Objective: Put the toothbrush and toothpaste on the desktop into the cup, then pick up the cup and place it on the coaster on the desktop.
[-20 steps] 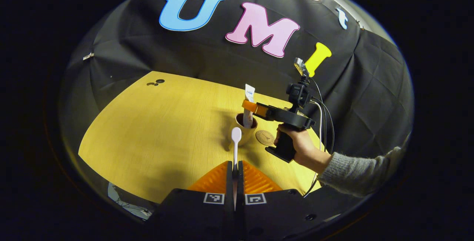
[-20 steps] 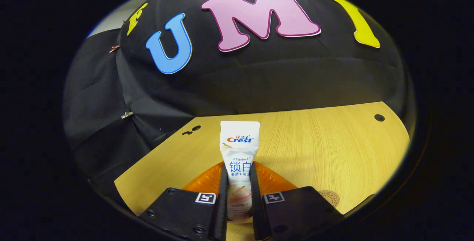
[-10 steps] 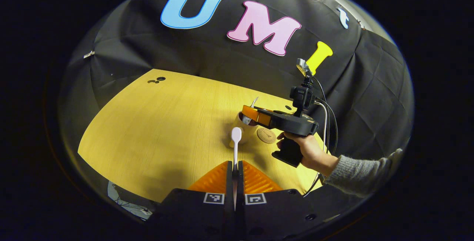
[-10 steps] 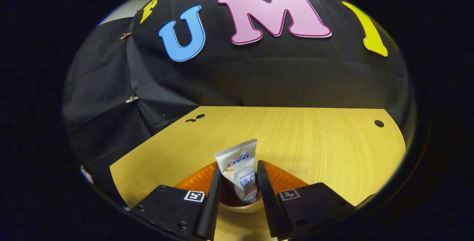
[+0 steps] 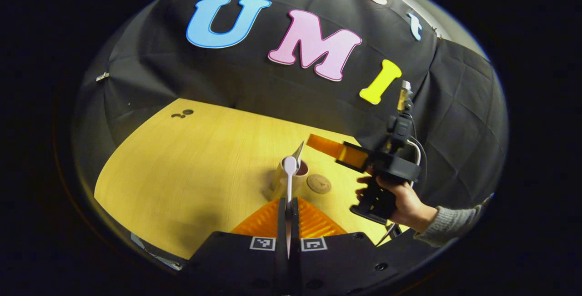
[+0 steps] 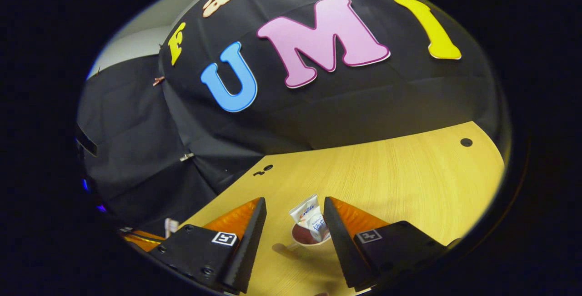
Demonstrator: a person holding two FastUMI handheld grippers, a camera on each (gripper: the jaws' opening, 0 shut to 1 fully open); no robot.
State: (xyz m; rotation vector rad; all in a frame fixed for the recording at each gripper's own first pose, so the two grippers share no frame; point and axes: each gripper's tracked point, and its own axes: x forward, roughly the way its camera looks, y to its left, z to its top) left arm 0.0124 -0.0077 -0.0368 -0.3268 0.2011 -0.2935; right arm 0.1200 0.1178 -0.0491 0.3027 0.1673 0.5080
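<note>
One pale wooden desktop (image 6: 409, 173) (black cloth wall (image 6: 363, 100) behind) bears the cup (image 6: 309, 238).

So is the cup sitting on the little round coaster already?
No, in the left gripper view the cup stands on the bare desktop beside the coaster, not on it.

Cup (image 5: 285, 182) on the desktop (image 5: 191, 164), toothpaste (image 6: 311, 218) inside it.
In the left gripper view the coaster (image 5: 318, 183) lies just right of the cup, seemingly apart from it; the toothbrush (image 5: 289, 173) stands before the cup.
</note>
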